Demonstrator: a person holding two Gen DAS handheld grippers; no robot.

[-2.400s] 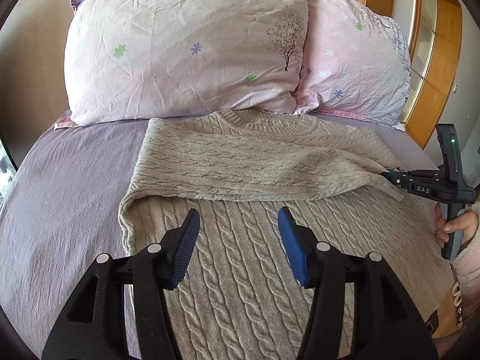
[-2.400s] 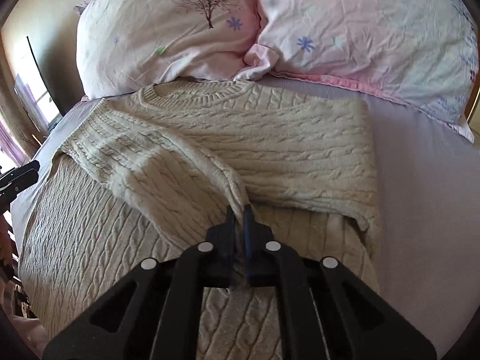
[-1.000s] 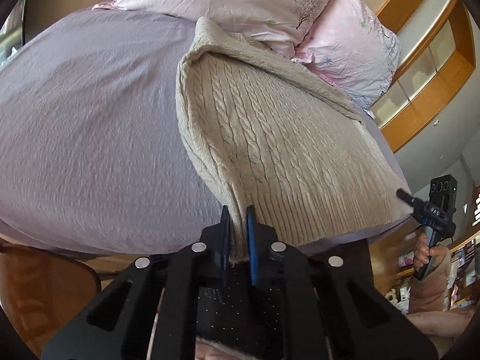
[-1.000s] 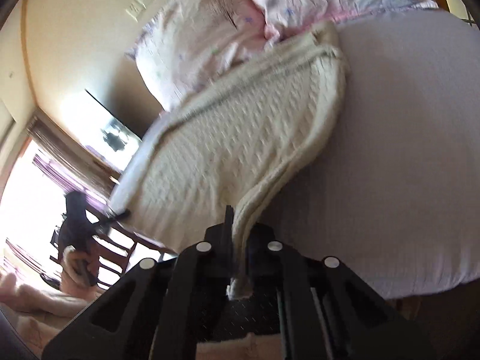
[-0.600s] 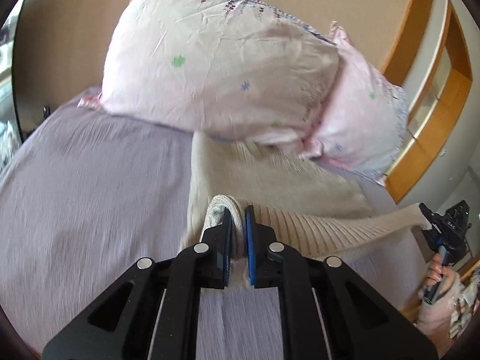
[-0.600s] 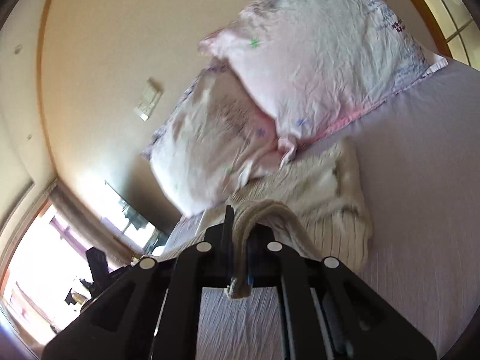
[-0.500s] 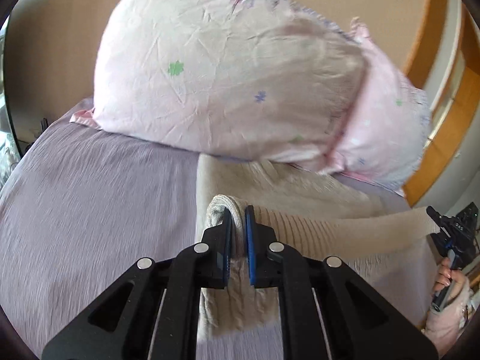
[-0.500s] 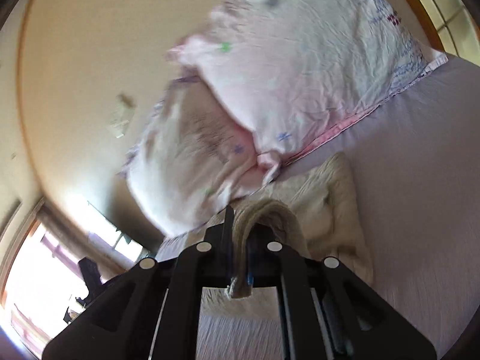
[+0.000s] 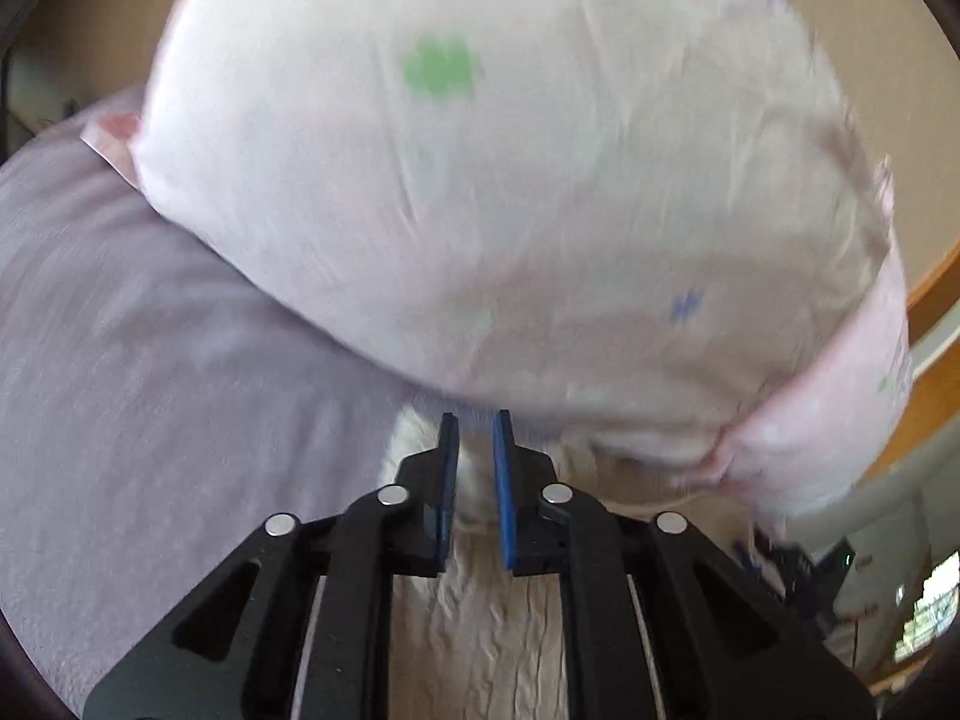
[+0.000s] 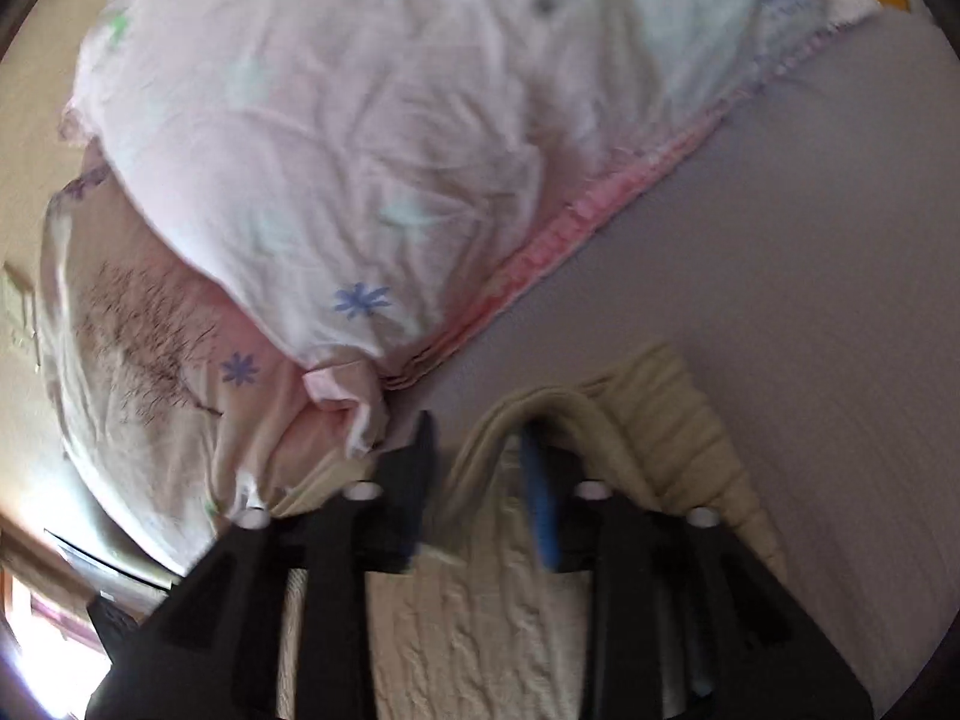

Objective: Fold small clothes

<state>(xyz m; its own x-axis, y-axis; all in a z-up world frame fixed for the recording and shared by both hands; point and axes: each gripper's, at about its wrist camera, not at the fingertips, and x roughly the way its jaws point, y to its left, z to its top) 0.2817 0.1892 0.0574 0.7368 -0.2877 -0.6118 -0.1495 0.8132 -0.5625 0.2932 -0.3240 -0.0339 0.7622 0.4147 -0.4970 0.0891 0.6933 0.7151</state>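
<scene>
The sweater (image 10: 480,618) lies on the bed (image 10: 810,300), its doubled edge up against the pillows (image 9: 480,180) straight ahead of you. Your left gripper (image 9: 475,480) stands narrowly parted with knit between its pads; your right gripper (image 10: 480,474) is wider, hem draped over one finger. Blur and both tools hide the fold line.

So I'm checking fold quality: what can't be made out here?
- Sweater fold edges, left wrist view: hidden by the left gripper and cut off by the frame.
- Right gripper grip on the fabric, right wrist view: blurred by motion.
- Collar: hidden under the pillows.
</scene>
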